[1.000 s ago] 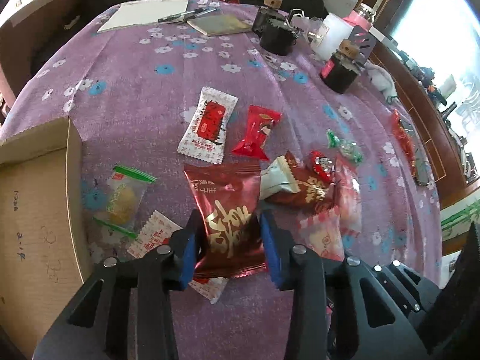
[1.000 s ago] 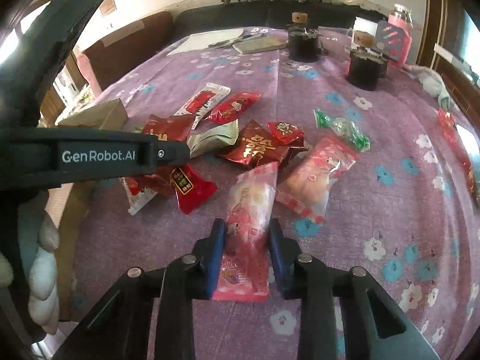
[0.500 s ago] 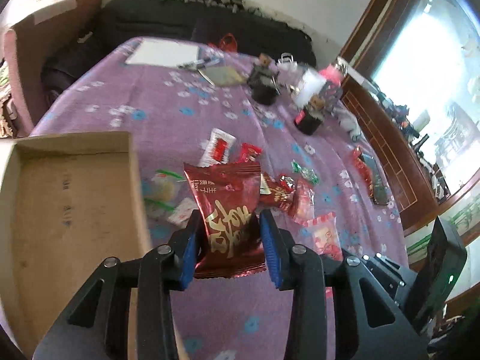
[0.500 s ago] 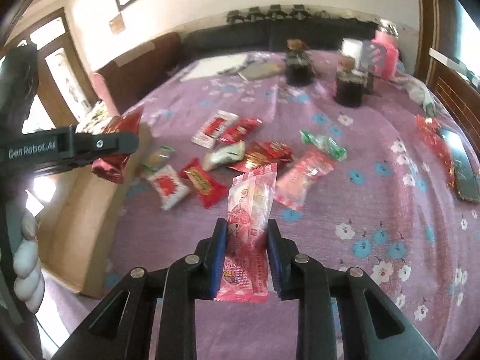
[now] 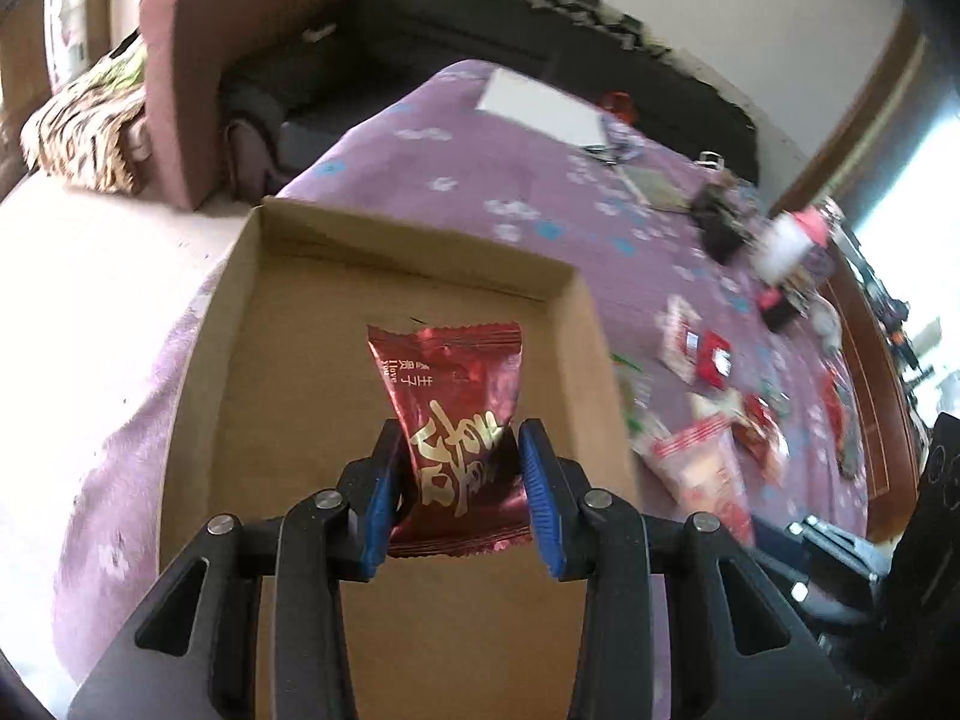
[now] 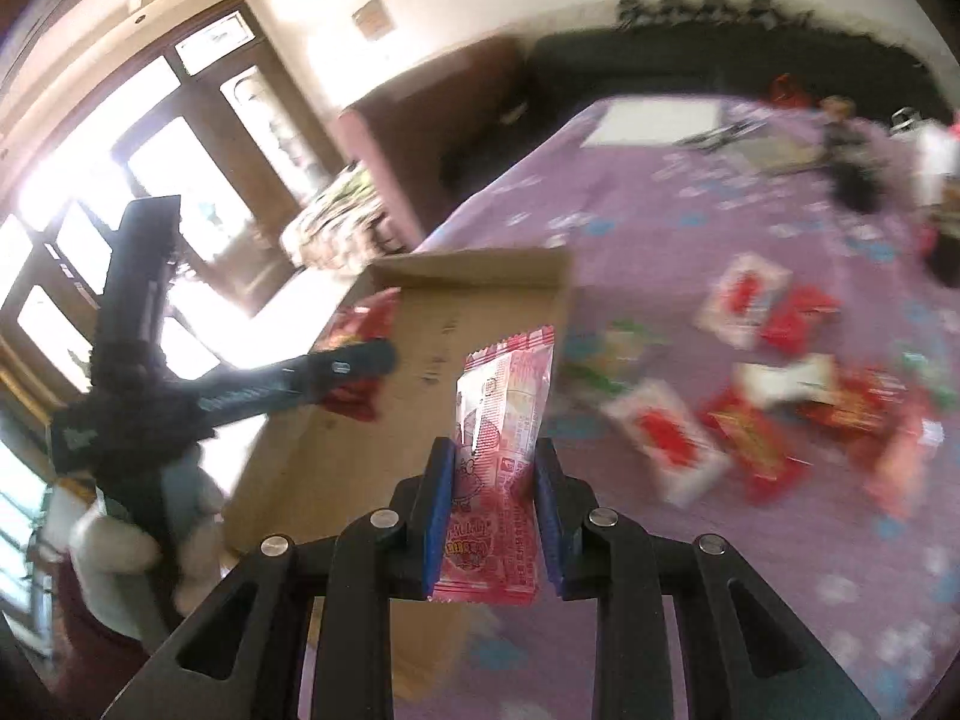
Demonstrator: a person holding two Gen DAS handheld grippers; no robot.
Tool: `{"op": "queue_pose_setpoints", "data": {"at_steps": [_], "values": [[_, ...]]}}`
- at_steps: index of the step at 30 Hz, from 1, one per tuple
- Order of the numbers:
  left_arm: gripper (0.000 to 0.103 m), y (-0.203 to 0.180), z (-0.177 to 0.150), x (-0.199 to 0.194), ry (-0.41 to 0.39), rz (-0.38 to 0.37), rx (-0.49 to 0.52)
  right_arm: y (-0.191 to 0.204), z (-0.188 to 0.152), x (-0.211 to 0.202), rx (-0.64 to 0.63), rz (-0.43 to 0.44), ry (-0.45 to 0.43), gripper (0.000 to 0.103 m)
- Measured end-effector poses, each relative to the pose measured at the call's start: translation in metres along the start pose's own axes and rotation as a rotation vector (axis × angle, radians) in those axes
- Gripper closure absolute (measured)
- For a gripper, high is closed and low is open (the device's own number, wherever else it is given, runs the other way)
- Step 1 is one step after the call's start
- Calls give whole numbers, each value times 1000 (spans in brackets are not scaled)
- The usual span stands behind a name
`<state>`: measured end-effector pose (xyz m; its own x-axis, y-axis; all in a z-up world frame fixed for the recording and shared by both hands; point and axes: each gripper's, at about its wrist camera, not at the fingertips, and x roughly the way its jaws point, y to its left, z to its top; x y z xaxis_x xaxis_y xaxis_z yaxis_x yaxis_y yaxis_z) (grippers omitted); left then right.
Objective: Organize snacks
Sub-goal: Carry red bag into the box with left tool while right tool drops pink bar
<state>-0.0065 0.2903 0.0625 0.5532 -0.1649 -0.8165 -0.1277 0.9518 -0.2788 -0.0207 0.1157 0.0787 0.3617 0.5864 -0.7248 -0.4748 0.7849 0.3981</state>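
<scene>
My left gripper point(image 5: 459, 461) is shut on a dark red foil snack packet with gold lettering point(image 5: 454, 414) and holds it in the air over the open cardboard box point(image 5: 288, 372). My right gripper point(image 6: 493, 483) is shut on a pink-and-white snack packet point(image 6: 504, 420), upright beside the box's right wall point(image 6: 558, 306). The right wrist view also shows my left gripper point(image 6: 336, 372) over the box with the red packet point(image 6: 360, 324). Several loose snack packets point(image 6: 750, 414) lie on the purple flowered cloth point(image 6: 690, 252) to the right of the box.
Black jars point(image 5: 717, 228), a white container point(image 5: 786, 246), a white paper sheet point(image 5: 540, 108) and pens sit at the table's far end. A sofa and cushions point(image 5: 180, 90) stand beyond the box. A gloved hand point(image 6: 132, 528) holds the left gripper's handle.
Both grippers lifted their packets off the pile and swung left. The left one now hangs over the box; the right one has reached the box's right wall.
</scene>
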Motion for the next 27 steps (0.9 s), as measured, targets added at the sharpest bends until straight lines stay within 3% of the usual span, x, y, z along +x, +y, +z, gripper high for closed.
{"op": "queue_pose_setpoints", "data": {"at_steps": [6, 14, 16, 22, 27], "values": [[67, 23, 22, 28, 13, 52, -31, 7, 28, 66, 16, -1, 67, 77], [66, 42, 29, 36, 36, 34, -68, 7, 41, 93, -8, -23, 77, 69], [66, 47, 30, 35, 43, 9, -96, 11, 41, 88, -26, -38, 64, 60], [66, 49, 28, 14, -9, 17, -121, 9, 46, 47, -43, -26, -4, 59], [66, 34, 21, -16, -66, -5, -108, -35, 43, -12, 4, -80, -96, 48]]}}
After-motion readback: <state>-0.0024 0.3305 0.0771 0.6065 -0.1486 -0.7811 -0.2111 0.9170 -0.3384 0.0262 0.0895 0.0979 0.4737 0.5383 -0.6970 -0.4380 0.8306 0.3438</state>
